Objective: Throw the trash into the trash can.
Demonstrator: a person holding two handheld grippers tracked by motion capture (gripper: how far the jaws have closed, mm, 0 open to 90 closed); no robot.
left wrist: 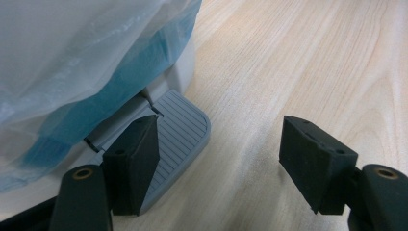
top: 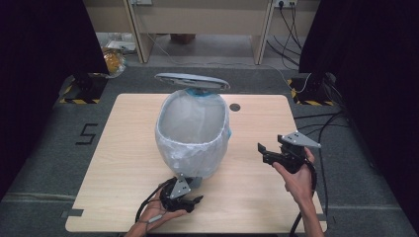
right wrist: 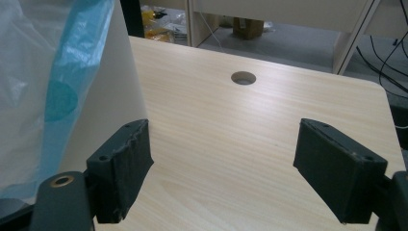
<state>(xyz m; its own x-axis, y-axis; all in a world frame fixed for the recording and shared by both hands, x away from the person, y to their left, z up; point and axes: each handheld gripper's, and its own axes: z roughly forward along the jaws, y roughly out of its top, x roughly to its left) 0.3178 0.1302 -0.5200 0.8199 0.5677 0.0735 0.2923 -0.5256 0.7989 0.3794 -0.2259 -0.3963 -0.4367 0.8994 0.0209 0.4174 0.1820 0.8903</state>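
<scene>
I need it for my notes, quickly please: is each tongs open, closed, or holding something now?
Left tongs: open, holding nothing; one jaw rests on the bin's pedal.
Right tongs: open, holding nothing.

Two handheld black two-jaw grippers: left gripper point(top: 193, 201), right gripper point(top: 263, 149). Topped each by a grey three-cornered metal plate point(top: 300, 139), trailed by a black cable point(top: 144, 207). Blocky matte-black jaw pads point(right wrist: 121, 168) on arms with brass-ringed screw holes point(left wrist: 82, 173). Forearms bare, no sleeves.
</scene>
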